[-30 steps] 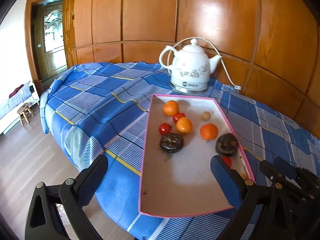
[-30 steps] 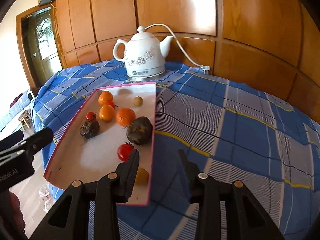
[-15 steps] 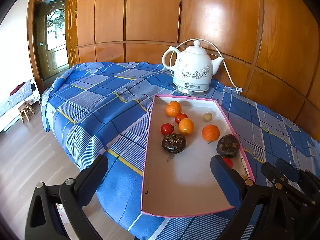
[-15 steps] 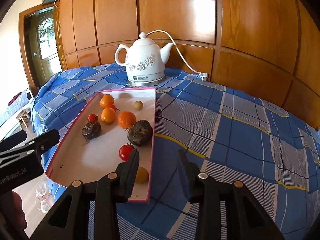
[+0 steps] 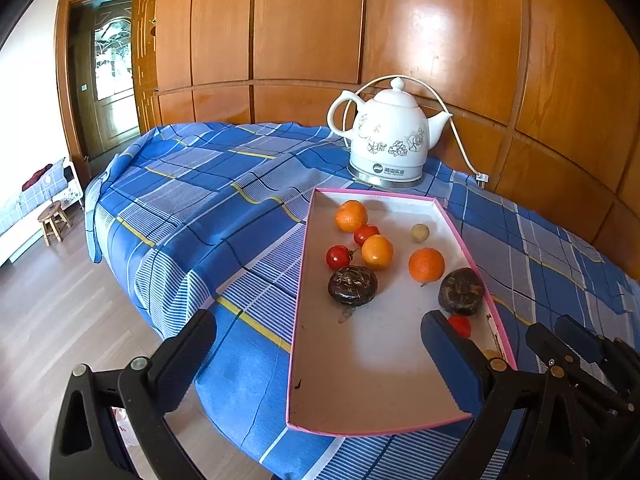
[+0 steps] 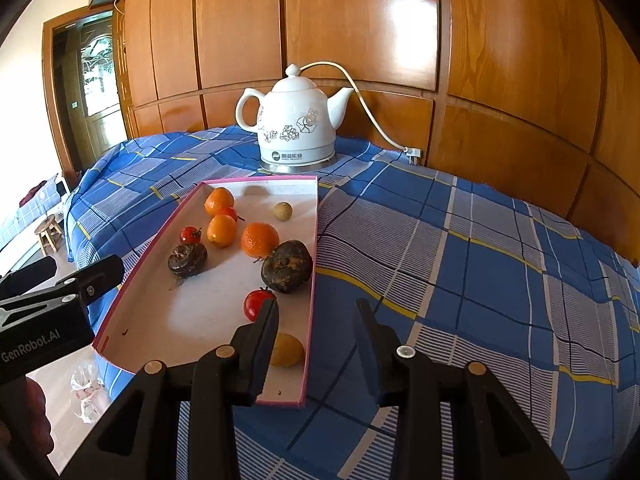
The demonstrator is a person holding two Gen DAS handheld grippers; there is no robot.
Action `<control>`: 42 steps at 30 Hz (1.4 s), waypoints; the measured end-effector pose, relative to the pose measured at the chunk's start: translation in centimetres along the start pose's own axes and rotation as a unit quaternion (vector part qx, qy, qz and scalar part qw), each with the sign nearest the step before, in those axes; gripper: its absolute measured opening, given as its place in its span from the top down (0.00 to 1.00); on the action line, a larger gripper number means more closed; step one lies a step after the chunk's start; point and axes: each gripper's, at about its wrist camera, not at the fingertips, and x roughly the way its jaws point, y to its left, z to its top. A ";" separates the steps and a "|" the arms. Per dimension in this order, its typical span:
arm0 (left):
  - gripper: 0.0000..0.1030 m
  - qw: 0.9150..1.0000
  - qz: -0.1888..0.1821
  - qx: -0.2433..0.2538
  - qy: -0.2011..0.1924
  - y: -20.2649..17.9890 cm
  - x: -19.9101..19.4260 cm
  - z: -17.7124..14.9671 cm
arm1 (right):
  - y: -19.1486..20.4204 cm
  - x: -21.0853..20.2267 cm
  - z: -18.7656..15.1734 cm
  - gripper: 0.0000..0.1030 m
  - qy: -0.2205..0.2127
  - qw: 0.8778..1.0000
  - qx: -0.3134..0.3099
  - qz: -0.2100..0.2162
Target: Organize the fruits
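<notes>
A pink-rimmed white tray (image 5: 384,376) (image 6: 192,320) lies on the blue checked cloth. It holds three oranges (image 5: 426,265) (image 6: 259,239), three small red tomatoes (image 5: 338,256) (image 6: 257,303), two dark wrinkled fruits (image 5: 352,285) (image 6: 287,266), a small pale round fruit (image 5: 420,233) (image 6: 283,211) and a yellow fruit (image 6: 286,349) at the near right corner. My left gripper (image 5: 316,338) is open wide and empty, above the tray's near left edge. My right gripper (image 6: 318,320) is open and empty over the tray's right rim.
A white flowered electric kettle (image 5: 387,140) (image 6: 295,122) with a cord stands just behind the tray by the wooden wall panels. The cloth (image 6: 460,264) stretches to the right. The table's edge drops to a wooden floor (image 5: 52,312) at the left, with a small stool (image 5: 52,220).
Both grippers have drawn back and risen slightly, so the tray and kettle sit a little farther off. No fruit has moved and both grippers stay open.
</notes>
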 end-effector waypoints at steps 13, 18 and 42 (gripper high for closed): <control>0.00 1.000 0.000 0.002 -0.004 0.0 -0.2 0.1 | 0.4 -0.1 0.2 0.63 -0.001 1.000 -0.008 0.002; 0.00 1.000 0.000 0.001 -0.005 0.0 -0.3 0.2 | 0.6 -0.2 0.2 0.63 -0.002 1.000 -0.013 0.003; 0.00 1.000 0.000 0.001 -0.008 -0.1 -0.4 0.4 | 1.2 -0.5 0.2 0.63 -0.012 0.999 -0.030 0.003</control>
